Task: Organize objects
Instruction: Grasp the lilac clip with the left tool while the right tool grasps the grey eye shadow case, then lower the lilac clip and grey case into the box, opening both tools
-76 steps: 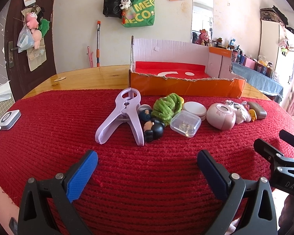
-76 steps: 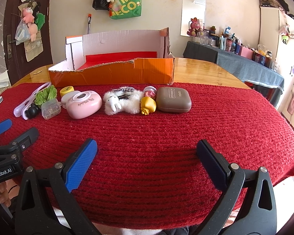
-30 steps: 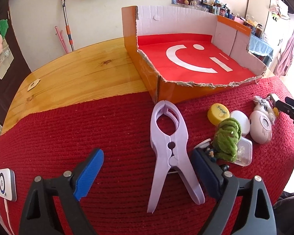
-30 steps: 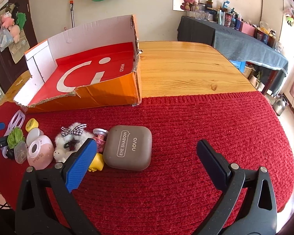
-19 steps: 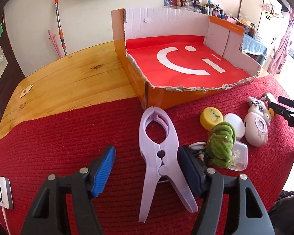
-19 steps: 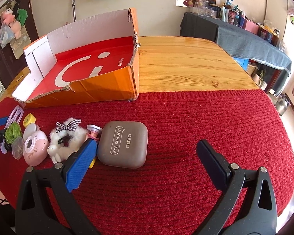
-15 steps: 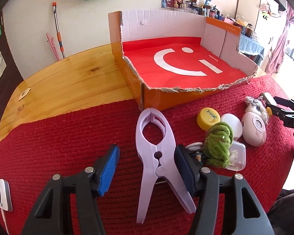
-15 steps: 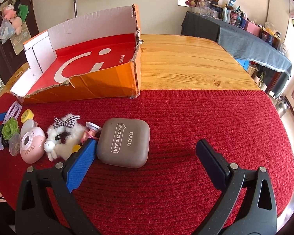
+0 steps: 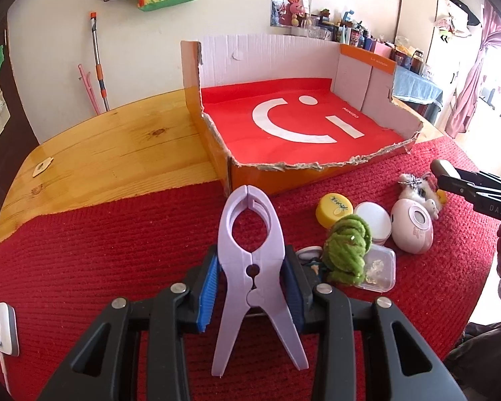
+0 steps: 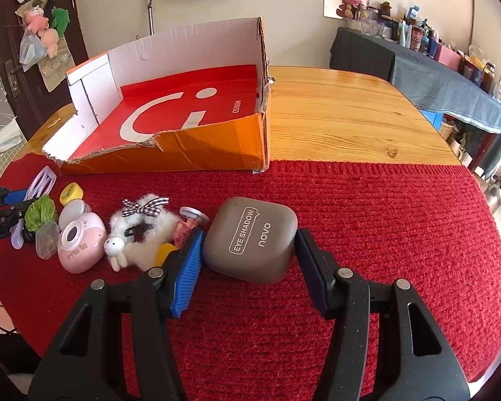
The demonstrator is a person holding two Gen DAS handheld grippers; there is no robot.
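The left tongs [image 9: 250, 275] are now closing on the lilac clamp [image 9: 252, 260]: both blue pads [image 9: 207, 292] are pressing its flanks at the pivot, where half a second ago they were still standing clear on either side. The clamp is lying flat on the red mat [image 9: 100, 240], its ring end pointing far toward the orange cardboard box [image 9: 267, 173]. Just right of it are sitting the green yarn ball [image 9: 347, 250], the clear plastic case [image 9: 379, 269], the yellow cap [image 9: 334, 205], the white round tin [image 9: 374, 222] and the pink toy camera [image 9: 414, 230], unchanged.

The right tongs [image 10: 247, 255] are bracketing the taupe eye-shadow case [image 10: 252, 239], having narrowed from a wide spread. The left pad [image 10: 187, 272] is touching the case edge; the right finger is lying just beside the other side, and contact there cannot be told. The case is resting on the mat near the box's right corner, with the fluffy white hair clip [image 10: 140, 230] just to its left.
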